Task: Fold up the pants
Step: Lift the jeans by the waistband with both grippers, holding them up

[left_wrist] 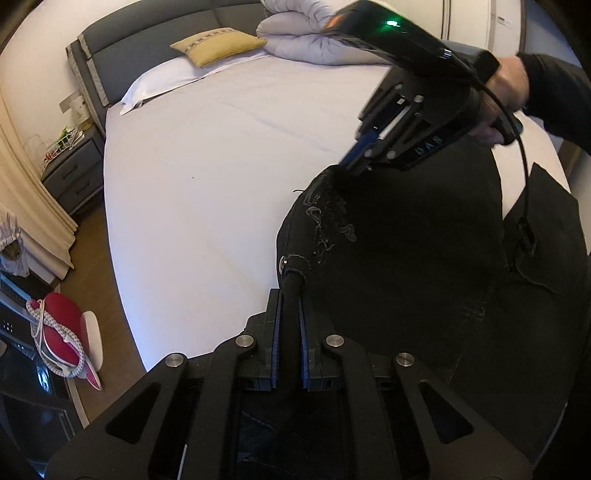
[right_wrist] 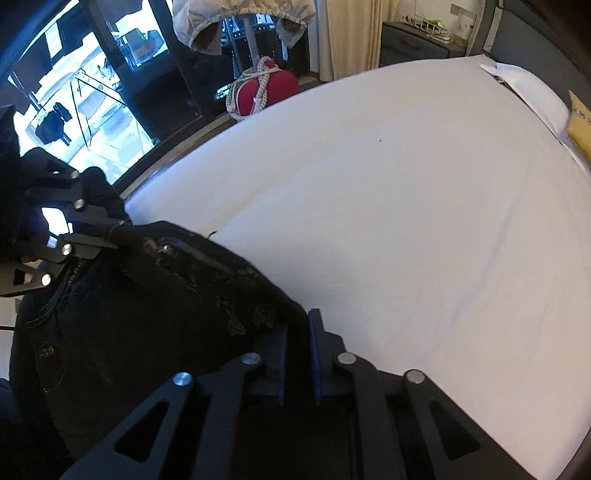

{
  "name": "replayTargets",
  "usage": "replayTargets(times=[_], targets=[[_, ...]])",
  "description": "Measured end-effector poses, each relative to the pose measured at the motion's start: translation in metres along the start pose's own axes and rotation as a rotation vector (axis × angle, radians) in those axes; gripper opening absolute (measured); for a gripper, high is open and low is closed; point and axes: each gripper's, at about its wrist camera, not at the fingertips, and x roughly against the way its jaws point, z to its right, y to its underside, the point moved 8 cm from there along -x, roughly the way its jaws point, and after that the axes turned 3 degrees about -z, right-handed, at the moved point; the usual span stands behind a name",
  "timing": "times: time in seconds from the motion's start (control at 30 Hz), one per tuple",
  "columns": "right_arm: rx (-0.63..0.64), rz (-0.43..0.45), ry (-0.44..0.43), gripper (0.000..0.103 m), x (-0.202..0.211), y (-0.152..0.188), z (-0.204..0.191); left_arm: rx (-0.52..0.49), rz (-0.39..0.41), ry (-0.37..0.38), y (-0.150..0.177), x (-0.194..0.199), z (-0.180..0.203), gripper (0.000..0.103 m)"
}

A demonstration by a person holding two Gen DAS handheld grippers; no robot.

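Observation:
Black pants (left_wrist: pixel 406 251) with pale embroidery hang over the near edge of a white bed (left_wrist: pixel 207 155). My left gripper (left_wrist: pixel 290 295) is shut on one corner of the waistband. My right gripper (left_wrist: pixel 351 162) is shut on the other corner, farther in. In the right wrist view the right gripper (right_wrist: pixel 299 328) pinches the pants' (right_wrist: pixel 147 314) edge, and the left gripper (right_wrist: pixel 110 236) holds the far corner at the left. The waistband stretches between the two, lifted above the sheet.
A yellow cushion (left_wrist: pixel 218 44), a white pillow (left_wrist: pixel 159 81) and a rolled grey duvet (left_wrist: pixel 306 33) lie at the bed's head. A nightstand (left_wrist: pixel 74 170) and a red bag (left_wrist: pixel 59 328) stand beside the bed. Glass doors (right_wrist: pixel 92 92) are beyond it.

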Motion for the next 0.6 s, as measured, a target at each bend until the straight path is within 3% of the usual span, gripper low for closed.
replayTargets(times=[0.17,0.33,0.6], targets=[[-0.03,0.082,0.023,0.009,0.021,0.001,-0.012,0.027,0.017,-0.003,-0.001,0.019,0.013,0.006],[0.007,0.153,-0.013,0.007,0.038,0.009,-0.063,0.063,0.031,-0.005,0.011,0.037,0.019,0.006],[0.12,0.138,-0.013,0.008,0.036,0.071,-0.165,0.017,0.014,-0.006,0.061,0.079,0.07,0.005]])
